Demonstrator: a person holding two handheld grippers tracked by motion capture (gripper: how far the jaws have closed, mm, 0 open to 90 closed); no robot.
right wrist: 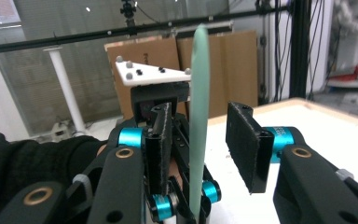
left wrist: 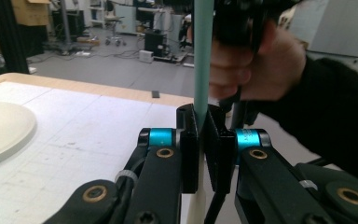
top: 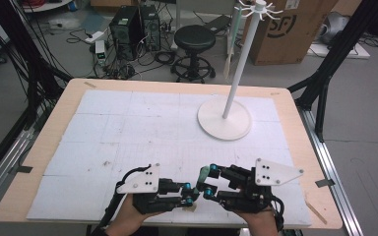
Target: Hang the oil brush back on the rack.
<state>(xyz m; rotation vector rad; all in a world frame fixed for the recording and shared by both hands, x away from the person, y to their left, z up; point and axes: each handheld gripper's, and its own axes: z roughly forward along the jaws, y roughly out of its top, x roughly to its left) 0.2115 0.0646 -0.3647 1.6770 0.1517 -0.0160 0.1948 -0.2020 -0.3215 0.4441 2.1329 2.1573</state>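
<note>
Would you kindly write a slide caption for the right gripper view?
Right gripper with jaws open around a pale green utensil, which the left gripper beyond clamps.

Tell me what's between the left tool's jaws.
A thin green utensil handle stands upright, clamped between the left tool's pads; a pale part continues below. Its lower end is hidden behind the jaws, so the kind of utensil can't be told.

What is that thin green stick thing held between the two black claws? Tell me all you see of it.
The green utensil is a slim, flat, pale mint piece, smooth like silicone or plastic, with a rounded tip and a cream lower end. It stands about upright just above the near edge of the table. The left gripper clamps it between its shut pads. The right gripper has its jaws open around it, pads apart from it.
</note>
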